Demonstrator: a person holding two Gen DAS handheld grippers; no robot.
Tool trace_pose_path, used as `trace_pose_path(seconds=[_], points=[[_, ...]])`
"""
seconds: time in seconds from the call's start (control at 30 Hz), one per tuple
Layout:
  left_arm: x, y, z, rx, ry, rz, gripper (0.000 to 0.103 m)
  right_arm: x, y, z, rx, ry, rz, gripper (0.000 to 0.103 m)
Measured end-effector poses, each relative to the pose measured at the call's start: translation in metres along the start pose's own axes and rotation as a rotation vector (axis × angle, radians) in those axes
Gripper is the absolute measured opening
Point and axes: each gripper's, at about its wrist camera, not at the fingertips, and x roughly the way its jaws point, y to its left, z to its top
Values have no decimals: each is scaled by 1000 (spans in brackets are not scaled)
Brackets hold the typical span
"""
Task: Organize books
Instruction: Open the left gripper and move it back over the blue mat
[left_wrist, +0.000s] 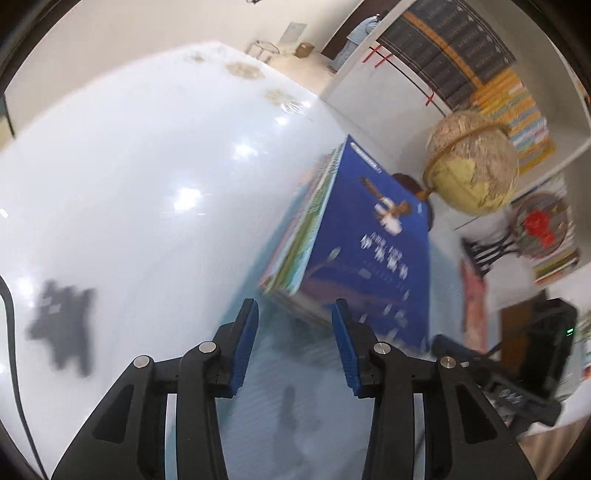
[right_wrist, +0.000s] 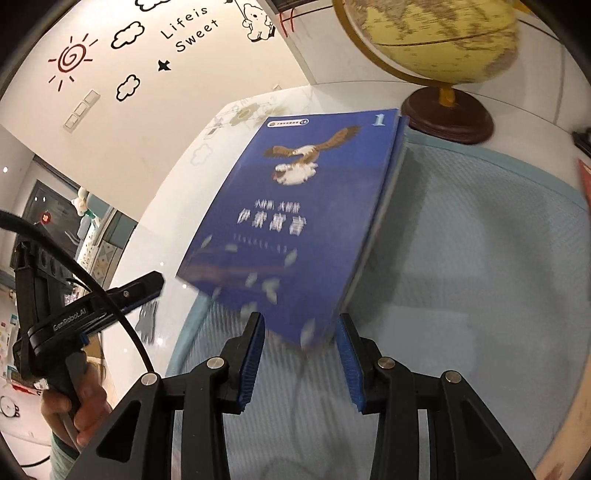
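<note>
Books (left_wrist: 354, 236) sit in a blue-covered stack on a pale blue mat (right_wrist: 480, 258) spread over the glossy white counter (left_wrist: 129, 166), the top cover showing an eagle and the numeral one. We hold the left gripper (left_wrist: 294, 343) above the mat just short of the stack's near corner, its blue pads parted with nothing between them, so it is released. We point the right gripper (right_wrist: 301, 350) at the near edge of the top cover; that edge lies between its spread pads, yet blur keeps us from telling whether the pads press on it. A yellow globe (right_wrist: 439, 37) on a dark wooden base stands just beyond the stack. From the right wrist view we see a hand (right_wrist: 79, 410) wrapped around the left gripper's handle.
</note>
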Motion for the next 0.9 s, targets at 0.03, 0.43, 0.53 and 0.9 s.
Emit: trace_pose_path(seconds=[0.03, 0.43, 0.53, 0.9], points=[[-8, -2, -7, 17, -4, 19, 39, -5, -1, -7, 3, -1, -6, 39], [-32, -120, -143, 271, 86, -117, 41, -125, -56, -143, 145, -55, -183, 48], [-36, -170, -167, 385, 86, -181, 44, -173, -81, -174, 229, -103, -255, 53], [-62, -286, -239, 668, 25, -279, 75, -278, -170, -233, 569, -265, -258, 58]])
